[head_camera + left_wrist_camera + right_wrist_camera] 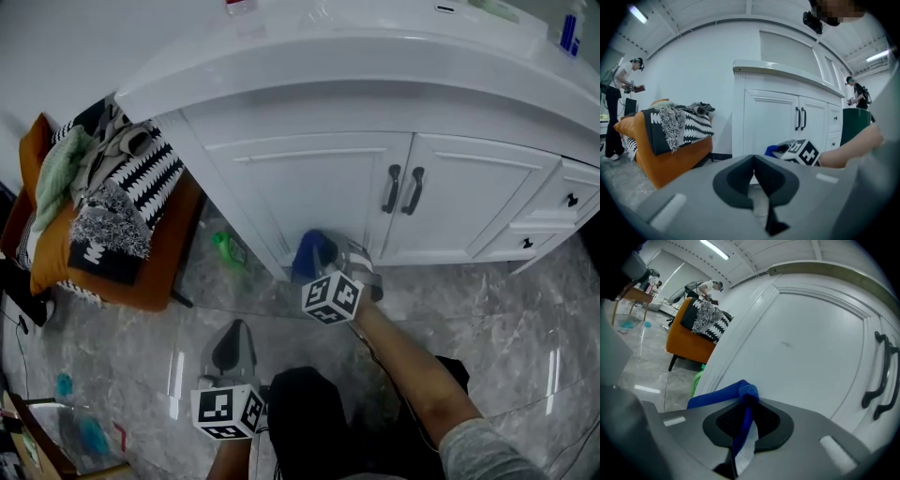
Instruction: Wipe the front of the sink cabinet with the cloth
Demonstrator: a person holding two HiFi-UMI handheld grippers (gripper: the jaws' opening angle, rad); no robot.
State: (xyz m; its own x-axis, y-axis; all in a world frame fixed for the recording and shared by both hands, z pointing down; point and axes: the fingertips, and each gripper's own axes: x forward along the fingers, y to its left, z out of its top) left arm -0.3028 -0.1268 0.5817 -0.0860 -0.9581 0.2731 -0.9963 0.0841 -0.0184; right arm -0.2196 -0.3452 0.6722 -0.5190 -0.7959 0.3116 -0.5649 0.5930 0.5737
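Observation:
The white sink cabinet (309, 187) fills the upper middle of the head view, with two doors and black handles (403, 190). My right gripper (323, 255) is shut on a blue cloth (307, 255) and holds it against the bottom of the left door. In the right gripper view the blue cloth (740, 397) is pinched between the jaws, close to the white door panel (797, 348). My left gripper (234, 349) hangs low over the floor, away from the cabinet, jaws shut with nothing in them (753, 161).
An orange chair (103, 253) piled with patterned textiles stands left of the cabinet. A green object (228, 248) lies on the marble floor by the cabinet's corner. Small drawers (567, 200) are at the right. People stand far off in the gripper views.

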